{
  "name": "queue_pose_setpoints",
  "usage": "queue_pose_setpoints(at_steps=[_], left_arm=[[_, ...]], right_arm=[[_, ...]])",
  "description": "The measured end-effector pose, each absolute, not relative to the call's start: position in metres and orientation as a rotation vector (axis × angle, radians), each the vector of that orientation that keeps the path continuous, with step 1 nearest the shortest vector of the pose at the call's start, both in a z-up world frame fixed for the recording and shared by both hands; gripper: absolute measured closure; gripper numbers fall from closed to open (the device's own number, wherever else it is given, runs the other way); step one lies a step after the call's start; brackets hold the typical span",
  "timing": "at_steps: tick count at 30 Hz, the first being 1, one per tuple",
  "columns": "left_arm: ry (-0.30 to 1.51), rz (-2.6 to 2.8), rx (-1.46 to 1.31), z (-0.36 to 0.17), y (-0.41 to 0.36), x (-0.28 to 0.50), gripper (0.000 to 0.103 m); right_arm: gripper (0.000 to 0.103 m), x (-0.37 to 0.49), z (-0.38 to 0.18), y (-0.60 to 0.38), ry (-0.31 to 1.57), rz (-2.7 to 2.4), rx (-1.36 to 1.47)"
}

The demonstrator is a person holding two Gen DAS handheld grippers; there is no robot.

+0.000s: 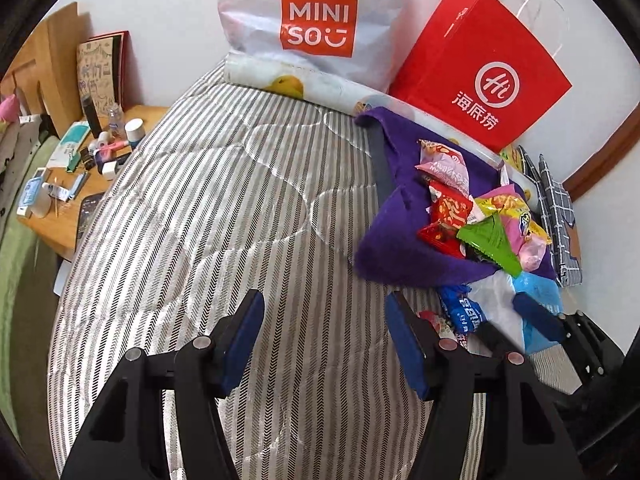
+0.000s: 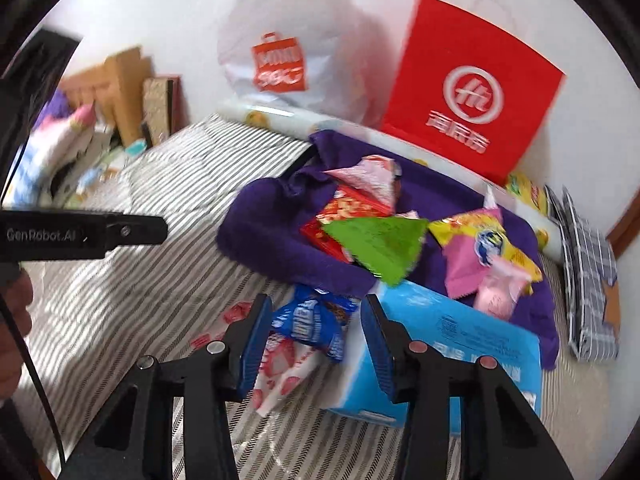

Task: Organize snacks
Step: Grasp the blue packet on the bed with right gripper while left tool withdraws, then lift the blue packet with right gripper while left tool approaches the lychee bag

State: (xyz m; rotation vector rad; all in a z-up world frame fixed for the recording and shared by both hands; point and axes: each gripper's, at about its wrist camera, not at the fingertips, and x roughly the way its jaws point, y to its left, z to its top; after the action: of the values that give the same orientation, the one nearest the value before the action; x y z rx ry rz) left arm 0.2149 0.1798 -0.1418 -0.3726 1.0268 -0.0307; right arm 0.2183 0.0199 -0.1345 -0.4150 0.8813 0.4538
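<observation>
Between the fingers of our right gripper (image 2: 314, 336) lies a blue snack packet (image 2: 316, 322) on the striped quilt (image 2: 160, 292); the jaws stand parted, pads clear of it. Our left gripper (image 1: 324, 336) hangs released over bare quilt. Closing now risks pinching the red-and-white wrapper (image 2: 280, 372) beneath, or nudging the light-blue box (image 2: 452, 344) just right. Motion blur obscures all print; the purple cloth bag (image 2: 264, 236) hides lower snacks.

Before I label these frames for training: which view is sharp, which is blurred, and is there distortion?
Left wrist view: sharp; the MINISO bag lettering reads cleanly. Right wrist view: motion-blurred; the same logo smears, and the green snack packet has soft edges. Both views: strong fisheye bending, dark corners, the striped bedcover lines curving.
</observation>
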Motion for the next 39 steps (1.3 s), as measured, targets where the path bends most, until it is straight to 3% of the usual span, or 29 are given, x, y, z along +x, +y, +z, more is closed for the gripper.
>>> queue_pose_setpoints(at_steps=[12,15,19,23,25,28,39], left_arm=[[1.034,-0.066,-0.411,-0.150,0.189,0.213,0.041],[1.030,-0.066,-0.409,-0.149,0.191,0.210,0.041],[1.028,-0.065,-0.418,-0.148,0.192,0.208,0.041],[1.029,-0.069,-0.416,-0.147,0.191,0.205,0.041],[1.029,-0.068,-0.412,-0.146,0.190,0.203,0.041],[1.029,-0.059,-0.410,-0.145,0.190,0.200,0.041],[1.044,-0.064,-0.400,-0.143,0.175,0.196,0.041]], right_arm=[[0.062,0.218,-0.161,0.041,0.897,0.376,-0.612],[0.069,0.213,-0.158,0.045,0.886,0.374,-0.652],[0.070,0.210,-0.164,0.052,0.875,0.361,-0.716],[0.077,0.217,-0.168,0.048,0.915,0.378,-0.645],[0.089,0.217,-0.162,0.046,0.899,0.372,-0.618],[0.096,0.216,-0.152,0.043,0.879,0.358,-0.588],[0.098,0.181,-0.103,-0.007,0.912,0.475,-0.277]])
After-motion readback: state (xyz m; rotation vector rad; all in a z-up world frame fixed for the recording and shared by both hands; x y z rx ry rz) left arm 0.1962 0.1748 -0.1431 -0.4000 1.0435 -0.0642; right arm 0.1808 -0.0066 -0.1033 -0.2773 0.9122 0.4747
